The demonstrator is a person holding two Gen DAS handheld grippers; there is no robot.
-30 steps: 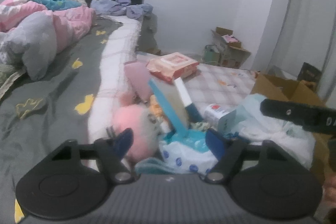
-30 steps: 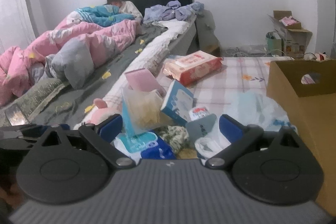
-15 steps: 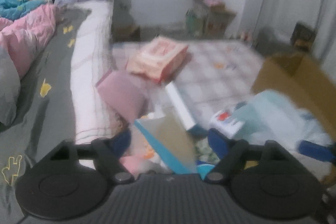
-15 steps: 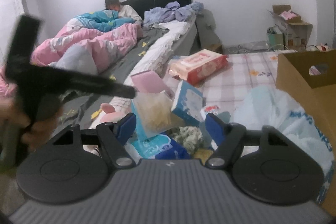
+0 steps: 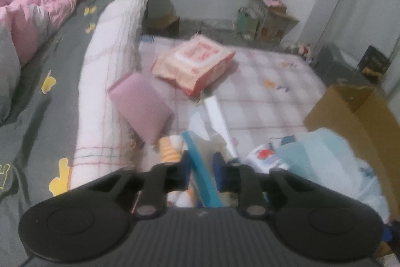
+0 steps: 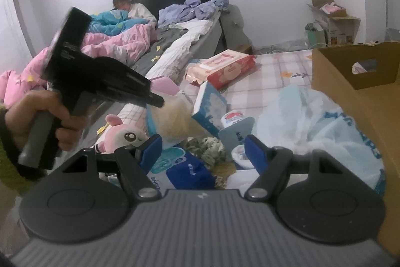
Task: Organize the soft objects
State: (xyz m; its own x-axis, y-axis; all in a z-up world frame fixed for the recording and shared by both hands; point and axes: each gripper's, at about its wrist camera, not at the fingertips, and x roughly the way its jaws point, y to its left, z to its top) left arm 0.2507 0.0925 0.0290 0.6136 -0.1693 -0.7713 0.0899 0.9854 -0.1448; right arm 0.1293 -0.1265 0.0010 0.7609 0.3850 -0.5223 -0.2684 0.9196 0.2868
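A clear bag with a teal edge (image 5: 200, 162) and cream fluffy contents lies in the pile on the checked mattress (image 5: 262, 96). My left gripper (image 5: 201, 167) is shut on that bag's edge. In the right wrist view the left gripper (image 6: 156, 100) comes in from the left, held by a hand (image 6: 42, 116), with its tip at the bag (image 6: 175, 116). My right gripper (image 6: 202, 152) hangs open over a floral cloth (image 6: 205, 147) and a blue pack (image 6: 187, 172), touching neither. A pink plush toy (image 6: 122, 134) lies to its left.
A cardboard box (image 6: 355, 71) stands on the right behind a pale blue plastic bag (image 6: 312, 121). A pink wipes pack (image 5: 197, 64), a mauve block (image 5: 142, 101) and a blue tissue box (image 6: 210, 104) lie around. A person (image 6: 127, 6) sits on the bed at the left.
My left gripper swept across from the plush toy to the teal-edged bag and closed on it. It now shows in the right wrist view. My right gripper's jaws narrowed a little.
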